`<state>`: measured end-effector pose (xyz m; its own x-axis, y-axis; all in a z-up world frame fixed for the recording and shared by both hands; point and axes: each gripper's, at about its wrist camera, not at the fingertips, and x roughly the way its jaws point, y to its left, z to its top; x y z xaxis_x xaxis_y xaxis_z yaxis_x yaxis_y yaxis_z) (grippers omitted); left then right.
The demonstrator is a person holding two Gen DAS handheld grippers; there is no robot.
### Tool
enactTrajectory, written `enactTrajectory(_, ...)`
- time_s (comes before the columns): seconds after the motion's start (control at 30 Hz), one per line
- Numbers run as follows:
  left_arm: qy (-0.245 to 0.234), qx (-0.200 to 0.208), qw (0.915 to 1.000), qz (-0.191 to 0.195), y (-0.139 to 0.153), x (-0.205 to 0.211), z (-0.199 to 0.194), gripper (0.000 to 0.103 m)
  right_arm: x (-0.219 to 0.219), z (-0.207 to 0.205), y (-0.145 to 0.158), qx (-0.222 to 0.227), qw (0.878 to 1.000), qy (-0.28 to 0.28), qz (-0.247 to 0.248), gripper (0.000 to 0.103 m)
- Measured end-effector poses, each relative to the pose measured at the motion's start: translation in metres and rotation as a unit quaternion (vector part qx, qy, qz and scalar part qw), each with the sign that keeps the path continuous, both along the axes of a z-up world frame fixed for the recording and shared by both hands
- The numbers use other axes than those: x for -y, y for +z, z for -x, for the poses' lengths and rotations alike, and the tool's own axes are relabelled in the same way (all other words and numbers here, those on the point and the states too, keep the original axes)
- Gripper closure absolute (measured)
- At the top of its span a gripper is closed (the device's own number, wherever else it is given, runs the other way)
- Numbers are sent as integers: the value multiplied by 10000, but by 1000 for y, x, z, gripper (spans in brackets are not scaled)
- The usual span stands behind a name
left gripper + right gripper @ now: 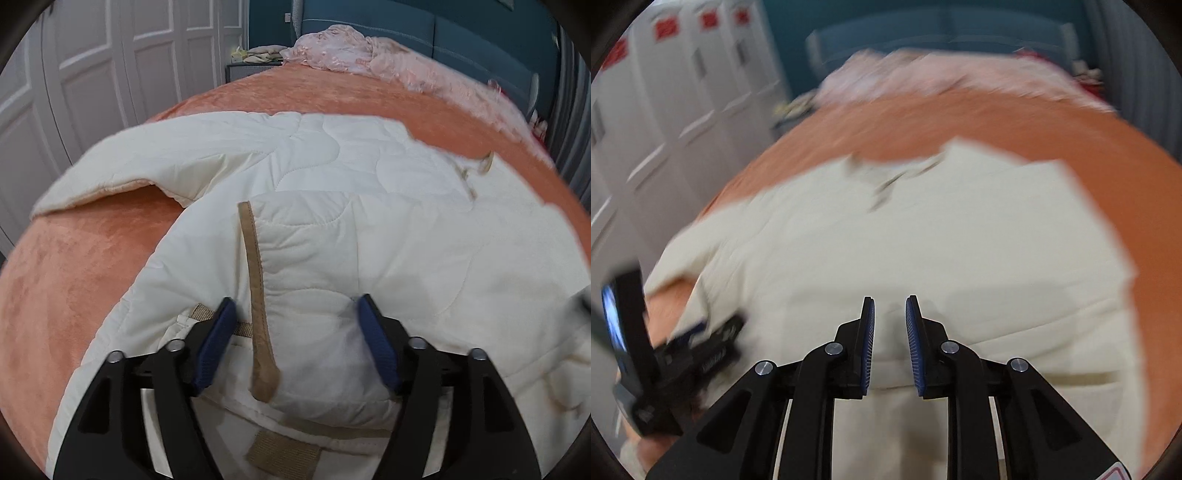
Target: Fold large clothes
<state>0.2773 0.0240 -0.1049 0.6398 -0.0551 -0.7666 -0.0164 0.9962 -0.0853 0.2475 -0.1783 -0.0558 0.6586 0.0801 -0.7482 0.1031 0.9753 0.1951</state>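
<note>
A cream quilted jacket (pixel 369 221) lies spread on the orange bed cover (pixel 74 277), one sleeve reaching out to the left. My left gripper (pixel 295 306) stands open just over its near edge. A puffed fold and a tan strap (pixel 256 295) lie between the blue pads, which do not press on them. In the blurred right wrist view the same jacket (pixel 923 240) fills the middle. My right gripper (pixel 890 306) hovers over it, its jaws a narrow gap apart with nothing between them. The left gripper (pixel 701 328) shows blurred at the lower left.
A heap of pink cloth (pixel 351 51) lies at the far end of the bed before a blue headboard (pixel 461 33). White panelled doors (pixel 92 74) run along the left. Bare orange cover (pixel 997 122) surrounds the jacket. A tan fastening patch (pixel 282 452) sits near the hem.
</note>
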Motion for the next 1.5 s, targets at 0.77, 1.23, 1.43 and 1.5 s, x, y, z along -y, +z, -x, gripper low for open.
enactTrajectory(0.77, 2683, -76, 9364, 2260, -1, -330, -72, 14, -64, -40, -44, -222, 9978, 7, 625, 84)
enactTrajectory(1.23, 1306, 797, 9723, 1769, 129, -233, -115, 95, -57, -28, -36, 16, 9996, -88, 267, 79)
enactTrajectory(1.43, -873, 1383, 9839, 717, 191, -51, -82, 95, -39, 9, -16, 263, 9987, -353, -261, 63)
enactTrajectory(1.5, -1570, 1377, 9767, 490, 189, 5, -62, 94, -29, 25, -9, 296, 9980, -463, -317, 62)
